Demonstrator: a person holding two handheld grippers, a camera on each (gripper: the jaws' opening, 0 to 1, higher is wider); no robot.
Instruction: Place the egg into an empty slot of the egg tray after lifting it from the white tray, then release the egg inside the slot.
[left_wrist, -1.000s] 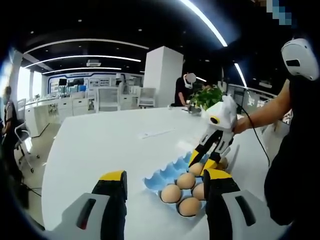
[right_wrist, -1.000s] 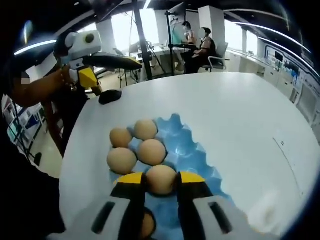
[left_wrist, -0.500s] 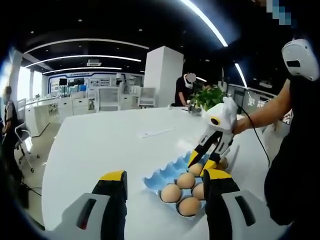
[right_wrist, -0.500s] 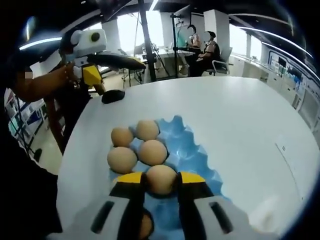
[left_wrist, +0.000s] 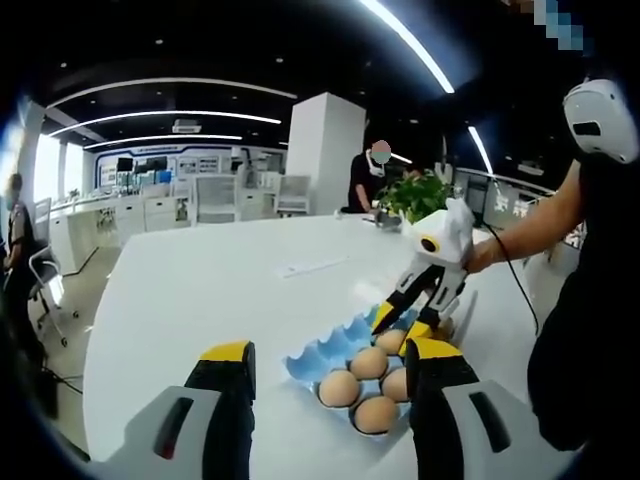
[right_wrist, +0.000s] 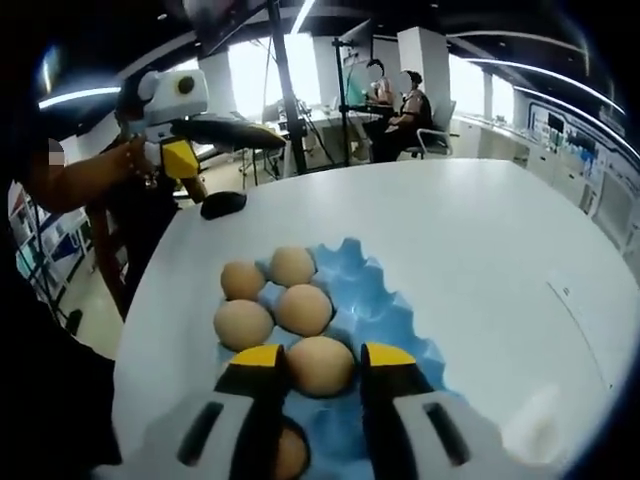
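Right gripper (right_wrist: 320, 362), fingers parted just wider than the egg (right_wrist: 320, 365) in the blue egg tray (right_wrist: 392, 318); left gripper (left_wrist: 330, 375), fingers wide, empty, at 6 o'clock above the desk (left_wrist: 220, 290).

Left gripper view faces the blue egg tray (left_wrist: 330, 352) from farther off; right gripper view (right_wrist: 385, 310) looks down close.

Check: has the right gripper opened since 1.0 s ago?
Yes. The right gripper has spread slightly; gaps now show beside the egg over the blue egg tray.
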